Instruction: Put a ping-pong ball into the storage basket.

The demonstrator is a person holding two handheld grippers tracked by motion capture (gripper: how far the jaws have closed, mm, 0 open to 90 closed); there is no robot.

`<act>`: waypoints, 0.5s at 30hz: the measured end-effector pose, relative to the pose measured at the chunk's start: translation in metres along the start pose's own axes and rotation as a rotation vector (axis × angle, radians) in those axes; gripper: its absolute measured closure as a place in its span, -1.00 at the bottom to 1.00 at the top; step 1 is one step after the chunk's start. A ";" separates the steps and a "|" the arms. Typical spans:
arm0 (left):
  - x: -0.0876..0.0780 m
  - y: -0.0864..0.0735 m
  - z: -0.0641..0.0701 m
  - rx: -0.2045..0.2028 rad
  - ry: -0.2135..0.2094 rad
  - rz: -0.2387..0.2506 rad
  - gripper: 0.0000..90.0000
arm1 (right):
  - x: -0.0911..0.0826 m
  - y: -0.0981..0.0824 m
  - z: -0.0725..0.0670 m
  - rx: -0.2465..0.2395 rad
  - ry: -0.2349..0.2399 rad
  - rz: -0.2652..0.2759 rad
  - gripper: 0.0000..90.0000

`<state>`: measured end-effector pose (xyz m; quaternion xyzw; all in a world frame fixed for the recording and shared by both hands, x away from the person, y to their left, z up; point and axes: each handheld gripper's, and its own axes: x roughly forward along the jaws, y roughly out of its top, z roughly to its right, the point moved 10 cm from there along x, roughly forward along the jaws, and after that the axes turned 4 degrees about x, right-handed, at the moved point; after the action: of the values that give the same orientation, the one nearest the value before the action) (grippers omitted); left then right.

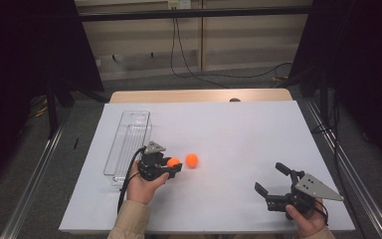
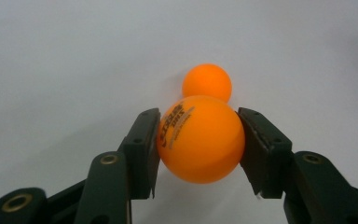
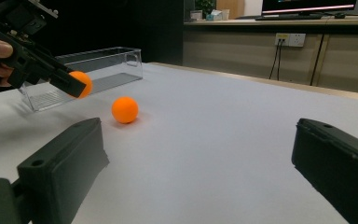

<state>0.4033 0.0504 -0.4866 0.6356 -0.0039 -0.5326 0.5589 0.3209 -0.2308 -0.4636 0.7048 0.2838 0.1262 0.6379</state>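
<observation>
My left gripper [image 1: 174, 166] is shut on an orange ping-pong ball [image 2: 199, 138], its two pads pressing the ball's sides just above the white table. In the high view that held ball [image 1: 173, 162] sits left of centre. A second orange ball [image 1: 192, 160] lies on the table just beyond it, also seen as the farther ball [image 2: 207, 82] and the loose ball [image 3: 125, 109]. My right gripper [image 1: 273, 178] rests near the front right of the table, jaws wide apart with nothing between them; in the right gripper view the left gripper [image 3: 72, 80] carries its ball at the upper left.
A clear plastic box [image 1: 128, 143] lies along the table's left side, close behind my left hand [image 1: 142, 186]. The white sheet [image 1: 238, 134] covers the table; its front edge runs just before both hands. Cables hang on the far wall.
</observation>
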 end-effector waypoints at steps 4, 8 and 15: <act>-0.004 0.003 -0.003 0.000 0.005 0.002 0.13 | 0.000 0.000 0.000 0.005 -0.002 0.001 -0.96; -0.005 0.003 -0.004 -0.002 0.008 -0.005 0.13 | 0.000 0.000 0.000 0.005 -0.002 0.001 -0.96; -0.007 0.004 -0.006 -0.008 0.011 -0.010 0.13 | 0.000 0.000 0.000 0.007 -0.002 0.002 -0.96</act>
<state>0.4063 0.0572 -0.4805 0.6363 0.0048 -0.5318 0.5588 0.3208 -0.2309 -0.4631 0.7073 0.2830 0.1252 0.6356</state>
